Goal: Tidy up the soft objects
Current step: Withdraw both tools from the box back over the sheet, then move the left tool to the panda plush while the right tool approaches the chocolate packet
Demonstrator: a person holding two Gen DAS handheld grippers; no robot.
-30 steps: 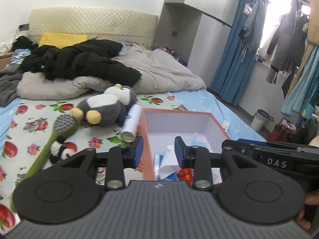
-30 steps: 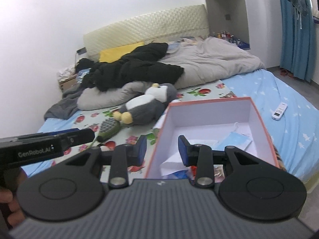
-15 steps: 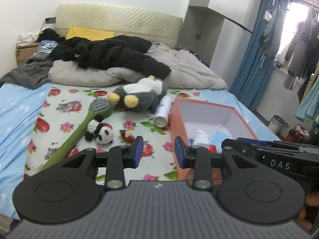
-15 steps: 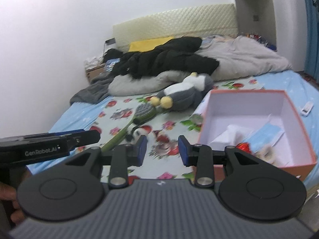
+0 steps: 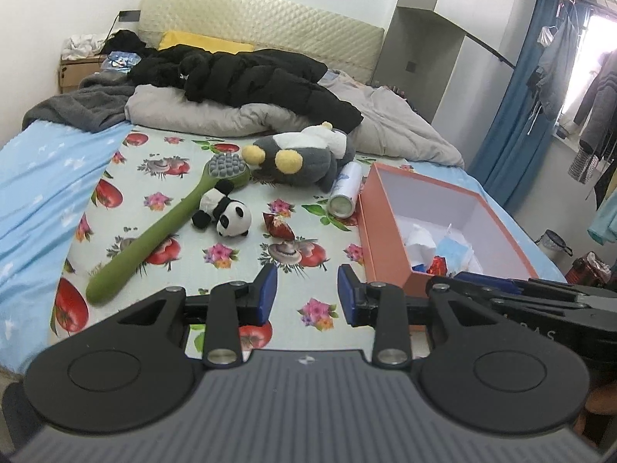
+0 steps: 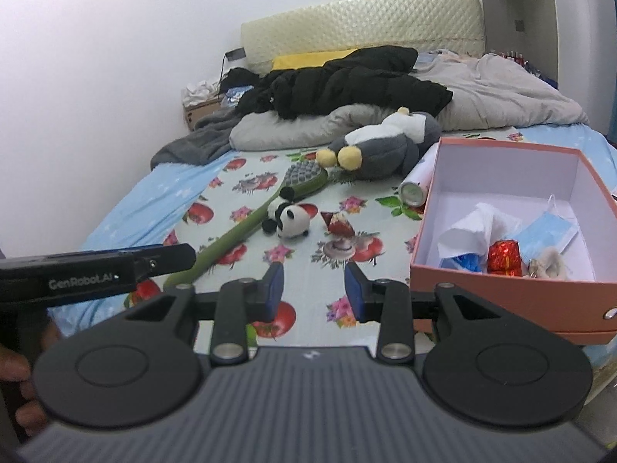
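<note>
On the fruit-print bedsheet lie a small panda plush (image 5: 225, 214) (image 6: 290, 220), a grey penguin plush (image 5: 299, 158) (image 6: 385, 146), a red foil wrapper (image 5: 278, 227) (image 6: 339, 223) and a long green brush (image 5: 166, 227) (image 6: 254, 227). An orange box (image 5: 389, 239) (image 6: 501, 289) holds tissue, a blue mask and foil bits. My left gripper (image 5: 306, 295) and right gripper (image 6: 313, 289) both hover over the bed's near end, jaws apart, with nothing between them, well short of the toys.
A spray can (image 5: 345, 191) (image 6: 414, 189) lies between the penguin and the box. A black jacket (image 5: 246, 77) and grey duvet (image 5: 385, 123) cover the bed's far half. Clothes hang by blue curtains (image 5: 513, 115) on the right; the bed's near edge is just below the grippers.
Both grippers have drawn back from over the box and shifted left and down, so the panda, wrapper and whole brush have come into view. Jaw gaps look unchanged.
</note>
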